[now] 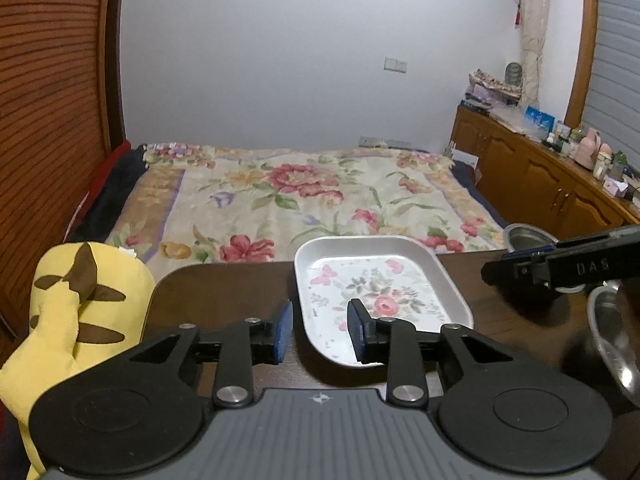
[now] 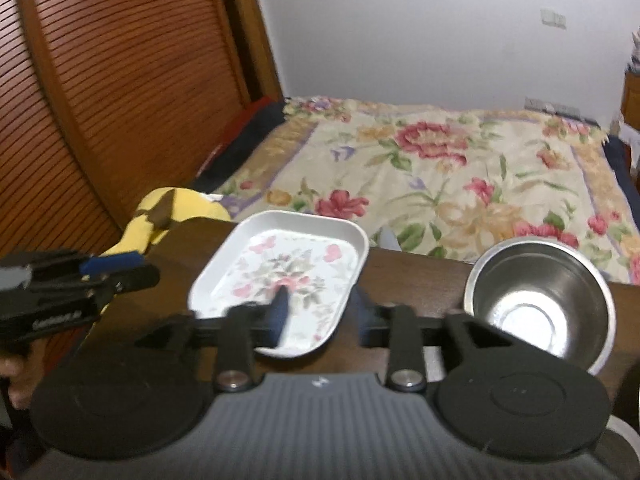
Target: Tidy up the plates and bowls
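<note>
The left tongs (image 1: 320,330) are a little way open and hold nothing. Their left pad hangs over the bare bench (image 1: 224,292), and their right pad hangs over the near left corner of the flower plate (image 1: 380,296). I cannot tell if that pad touches it. The right tongs (image 2: 320,314) are a little way open too, and empty. They sit at the near right corner of the same plate, with one pad over the plate and the other beside it.

The flower plate is just in front of both tongs. It is a white tray with round corners, a low raised rim and pink flowers painted inside. Nothing is in it. It looks thin, light and stiff, and smooth, so it may slip. I think the best place to pinch it is the rim, with one pad inside and one outside.

A shiny steel bowl (image 2: 540,300) sits just to the right of the right tongs. It is empty. It looks light, hard and slippery, so pinch its rim as well. Another steel bowl (image 1: 528,236) sits further off, by the far edge of the bench.

A yellow soft toy (image 1: 76,304) leans left of the left tongs.
</note>
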Demonstrator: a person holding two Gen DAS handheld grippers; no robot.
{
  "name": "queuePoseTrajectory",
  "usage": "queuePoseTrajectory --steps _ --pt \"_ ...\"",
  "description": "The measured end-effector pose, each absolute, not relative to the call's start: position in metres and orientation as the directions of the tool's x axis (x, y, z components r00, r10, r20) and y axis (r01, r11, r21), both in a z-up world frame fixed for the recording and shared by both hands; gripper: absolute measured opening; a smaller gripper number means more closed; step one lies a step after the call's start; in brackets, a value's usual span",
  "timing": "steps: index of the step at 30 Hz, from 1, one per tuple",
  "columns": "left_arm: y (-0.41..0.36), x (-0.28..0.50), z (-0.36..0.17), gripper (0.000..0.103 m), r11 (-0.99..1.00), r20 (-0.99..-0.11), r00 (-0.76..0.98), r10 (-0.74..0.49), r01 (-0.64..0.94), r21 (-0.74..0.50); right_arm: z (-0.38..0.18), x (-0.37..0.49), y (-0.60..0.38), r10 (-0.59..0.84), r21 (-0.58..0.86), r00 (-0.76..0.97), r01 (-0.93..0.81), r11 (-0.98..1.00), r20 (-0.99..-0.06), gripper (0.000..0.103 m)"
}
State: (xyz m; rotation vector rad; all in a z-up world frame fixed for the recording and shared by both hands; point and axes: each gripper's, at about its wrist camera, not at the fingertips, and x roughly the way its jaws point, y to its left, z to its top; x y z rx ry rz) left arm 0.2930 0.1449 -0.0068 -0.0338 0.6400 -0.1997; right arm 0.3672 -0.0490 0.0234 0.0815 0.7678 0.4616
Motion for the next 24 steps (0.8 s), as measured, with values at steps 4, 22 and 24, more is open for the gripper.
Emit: queuePoseTrajectory --steps 4,22,24 --pt "0.145 0.307 -0.018 0.032 0.981 -0.614 0.766 -0.193 0.171 -0.095 0.015 0.389 -0.049 0.419 0.241 0.601 -0.356 0.903 -0.681 0.041" --pt "0.144 0.333 -0.038 0.021 0.978 -0.652 0.729 -0.208 0.163 -0.130 -0.008 0.425 -0.032 0.398 0.220 0.497 -0.378 0.899 -0.771 0.030" --pt "0.144 0.334 -0.040 0.020 0.977 -0.654 0.727 -0.211 0.163 -0.134 -0.009 0.427 -0.030 0.389 0.210 0.494 -0.380 0.901 -0.778 0.029"
